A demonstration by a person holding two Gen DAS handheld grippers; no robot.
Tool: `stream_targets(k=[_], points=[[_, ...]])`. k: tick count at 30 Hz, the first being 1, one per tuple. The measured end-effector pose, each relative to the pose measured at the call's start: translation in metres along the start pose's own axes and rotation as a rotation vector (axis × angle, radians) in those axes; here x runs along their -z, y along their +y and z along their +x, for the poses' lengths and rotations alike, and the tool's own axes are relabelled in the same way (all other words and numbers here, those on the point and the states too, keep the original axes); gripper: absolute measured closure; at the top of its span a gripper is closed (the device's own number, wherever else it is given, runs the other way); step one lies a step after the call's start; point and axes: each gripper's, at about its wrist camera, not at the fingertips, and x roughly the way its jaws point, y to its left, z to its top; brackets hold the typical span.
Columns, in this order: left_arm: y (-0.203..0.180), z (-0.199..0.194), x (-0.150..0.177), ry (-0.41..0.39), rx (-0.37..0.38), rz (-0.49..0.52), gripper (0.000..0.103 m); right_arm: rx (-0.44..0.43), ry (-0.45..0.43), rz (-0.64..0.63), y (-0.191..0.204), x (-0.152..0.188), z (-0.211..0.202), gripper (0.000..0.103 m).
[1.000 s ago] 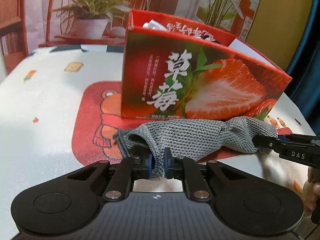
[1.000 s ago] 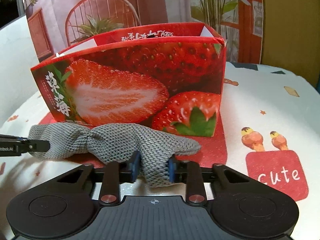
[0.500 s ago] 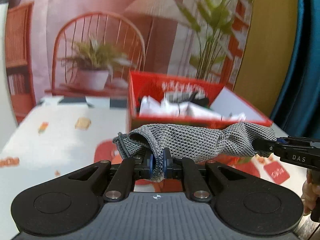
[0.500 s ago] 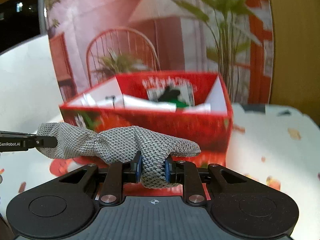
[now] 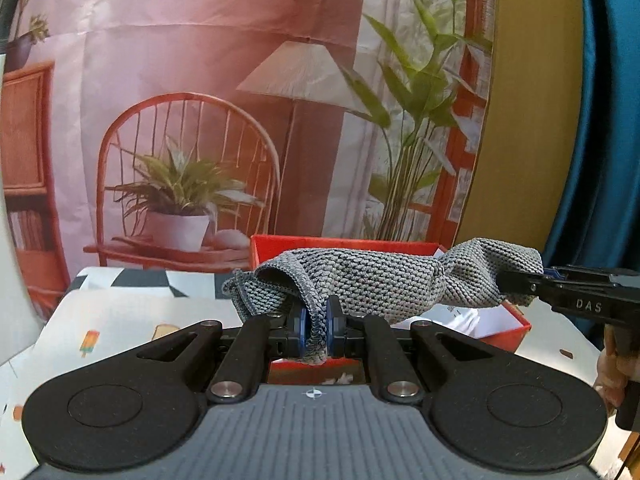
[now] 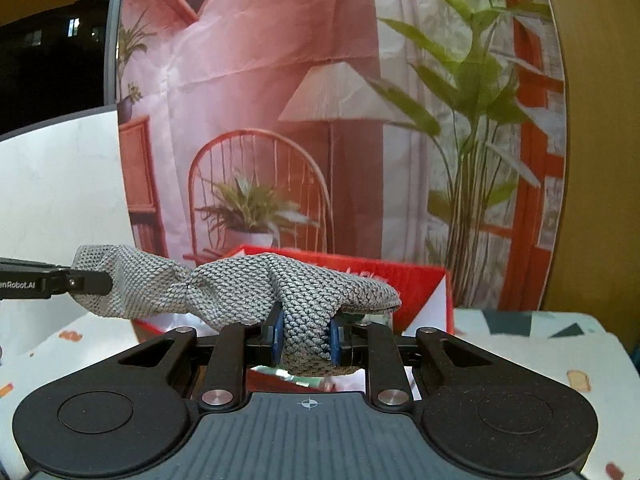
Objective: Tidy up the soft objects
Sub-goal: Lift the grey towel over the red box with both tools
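We see a grey, coarse-knit cloth (image 5: 372, 280), soft and bunched, stretched between our two grippers above the open red cardboard box (image 5: 516, 320). The left gripper (image 5: 316, 330) pinches one thin folded edge nearly closed; the right gripper (image 6: 307, 340) clamps a thicker wad. The box rests on a white patterned tablecloth (image 6: 540, 344).
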Motion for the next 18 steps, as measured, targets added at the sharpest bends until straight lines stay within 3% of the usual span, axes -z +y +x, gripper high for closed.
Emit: stream_targets(k=[5, 18], points=[[0.001, 0.02, -0.01, 0.043, 0.02, 0.0, 0.093, 0.013, 0.015, -0.015, -0.008, -0.011, 0.013, 0.083], [0.003, 0.067, -0.009, 0.183, 0.059, 0.023, 0.093, 0.042, 0.181, -0.028, -0.019, 0.0, 0.053, 0.083]])
